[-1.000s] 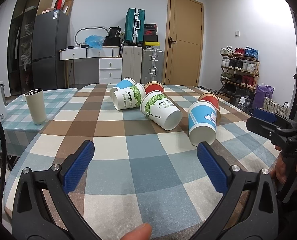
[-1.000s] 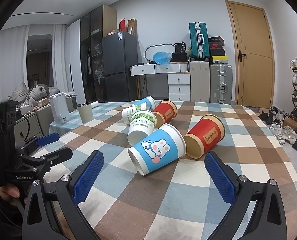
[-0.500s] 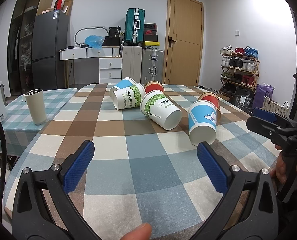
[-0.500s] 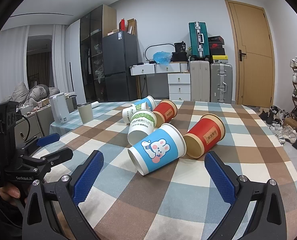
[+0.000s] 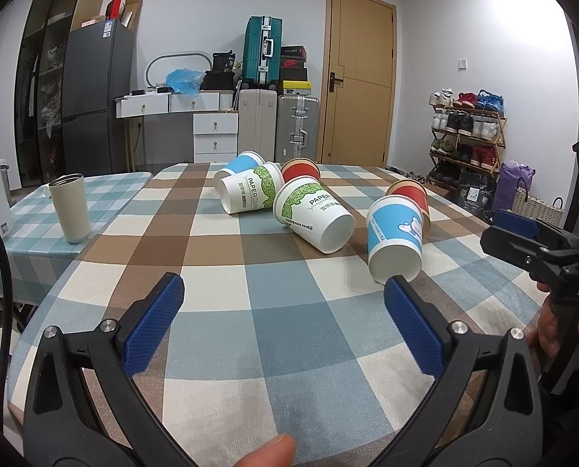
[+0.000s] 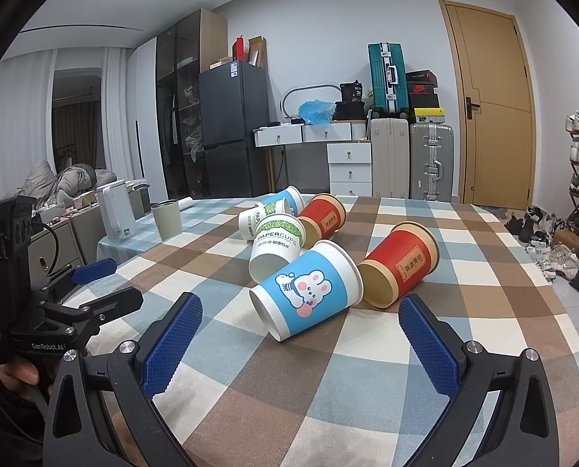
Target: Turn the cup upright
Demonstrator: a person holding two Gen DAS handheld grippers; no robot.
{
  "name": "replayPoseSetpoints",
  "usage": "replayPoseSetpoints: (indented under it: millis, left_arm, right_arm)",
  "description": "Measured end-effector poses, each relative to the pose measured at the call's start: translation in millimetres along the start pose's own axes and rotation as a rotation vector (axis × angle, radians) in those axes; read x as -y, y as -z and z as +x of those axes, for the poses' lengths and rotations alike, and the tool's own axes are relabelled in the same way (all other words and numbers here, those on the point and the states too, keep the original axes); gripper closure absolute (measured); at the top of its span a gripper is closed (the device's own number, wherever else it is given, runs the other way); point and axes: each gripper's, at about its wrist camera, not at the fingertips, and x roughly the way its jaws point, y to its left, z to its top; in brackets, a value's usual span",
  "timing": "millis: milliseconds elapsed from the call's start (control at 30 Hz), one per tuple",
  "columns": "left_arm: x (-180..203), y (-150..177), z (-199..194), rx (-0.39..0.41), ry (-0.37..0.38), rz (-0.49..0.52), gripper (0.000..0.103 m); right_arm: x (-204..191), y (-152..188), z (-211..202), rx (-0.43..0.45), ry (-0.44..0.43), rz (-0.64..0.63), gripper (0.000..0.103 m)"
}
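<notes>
Blue cup (image 6: 308, 292): on its side on the counter (image 6: 367, 389), dead ahead of my right tongs (image 6: 303, 344), mouth toward me, base pointing away; long axis roughly along my reach; right tongs wide, empty; left tongs (image 5: 285, 323) wide, empty, farther off; right nearer.

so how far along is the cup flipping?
Nothing done: all six paper cups lie on their sides, including the bunny cup and the nearer red cup. Left gripper and right gripper are open and empty, short of the cups. Every flip remains.
</notes>
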Motion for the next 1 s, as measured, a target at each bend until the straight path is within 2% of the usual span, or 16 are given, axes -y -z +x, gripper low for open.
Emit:
replayPoseSetpoints:
  millis: [733,1000]
  left_arm:
    - [24,-12,5,-0.006,0.044,0.045,0.000]
    - [44,-20,28,-0.082,0.076,0.072,0.000]
  right_arm:
    - [12,-1,-3,-0.006,0.021,0.009,0.000]
    - [26,-4,-7,-0.014,0.047,0.026,0.000]
